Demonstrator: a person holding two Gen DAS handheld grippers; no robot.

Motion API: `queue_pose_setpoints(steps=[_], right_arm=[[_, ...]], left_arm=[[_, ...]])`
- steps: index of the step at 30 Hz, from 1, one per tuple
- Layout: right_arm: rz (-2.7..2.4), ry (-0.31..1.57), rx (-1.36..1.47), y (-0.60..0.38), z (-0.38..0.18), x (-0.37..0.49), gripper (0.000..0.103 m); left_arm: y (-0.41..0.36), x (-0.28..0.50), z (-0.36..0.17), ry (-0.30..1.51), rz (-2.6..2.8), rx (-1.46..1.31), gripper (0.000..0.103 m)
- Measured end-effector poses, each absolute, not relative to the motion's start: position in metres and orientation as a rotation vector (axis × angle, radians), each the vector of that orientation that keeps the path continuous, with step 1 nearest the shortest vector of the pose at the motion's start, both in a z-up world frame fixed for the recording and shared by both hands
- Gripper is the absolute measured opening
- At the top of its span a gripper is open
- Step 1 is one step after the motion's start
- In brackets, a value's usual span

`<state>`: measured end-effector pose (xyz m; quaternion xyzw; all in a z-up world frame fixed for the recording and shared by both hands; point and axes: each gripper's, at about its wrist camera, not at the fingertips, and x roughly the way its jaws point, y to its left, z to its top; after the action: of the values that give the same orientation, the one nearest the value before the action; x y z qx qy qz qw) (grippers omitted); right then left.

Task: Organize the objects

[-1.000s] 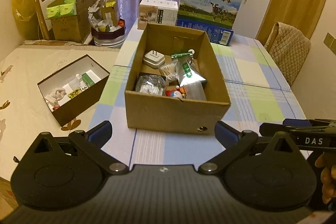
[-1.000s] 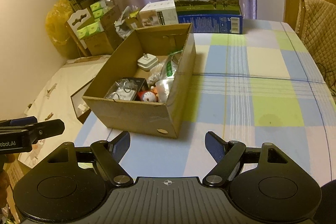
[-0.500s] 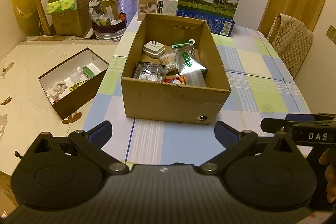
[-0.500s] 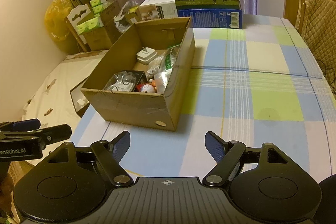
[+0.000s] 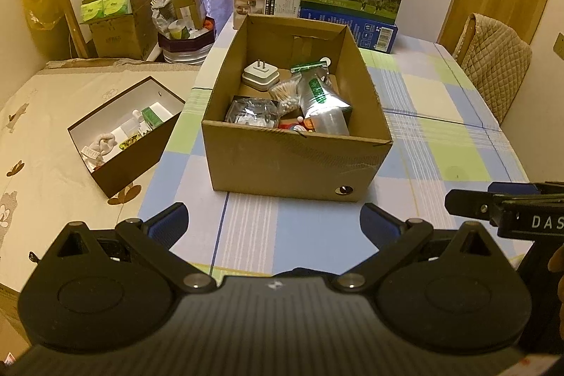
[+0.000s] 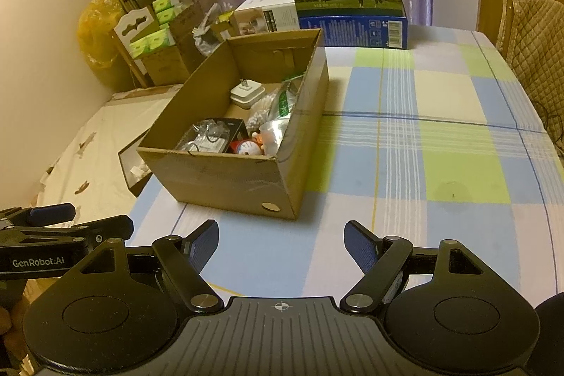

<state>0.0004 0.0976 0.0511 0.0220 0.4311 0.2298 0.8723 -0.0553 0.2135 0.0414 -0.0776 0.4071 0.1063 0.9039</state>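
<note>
We hold left gripper [image 5: 273, 222] and right gripper [image 6: 281, 245] spread wide, empty, above the table's [image 6: 440, 143] near edge; cardboard box [image 5: 299, 164] of oddments sits just ahead, toward the left edge, untouched

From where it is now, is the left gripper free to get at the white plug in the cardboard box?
Probably yes. The left gripper is open and empty, the cardboard box has no lid, and the white plug lies uncovered near the back.
</note>
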Motion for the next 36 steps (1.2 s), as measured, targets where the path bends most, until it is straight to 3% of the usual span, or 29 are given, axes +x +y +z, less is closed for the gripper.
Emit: queue_pose_setpoints(steps=[36], right_arm=[[0.476,0.910,0.041,0.0947,0.0474,-0.0014,0.076]], left_arm=[[0.2072,-0.0527,0.0387,0.848,0.209,-0.155,0.102]])
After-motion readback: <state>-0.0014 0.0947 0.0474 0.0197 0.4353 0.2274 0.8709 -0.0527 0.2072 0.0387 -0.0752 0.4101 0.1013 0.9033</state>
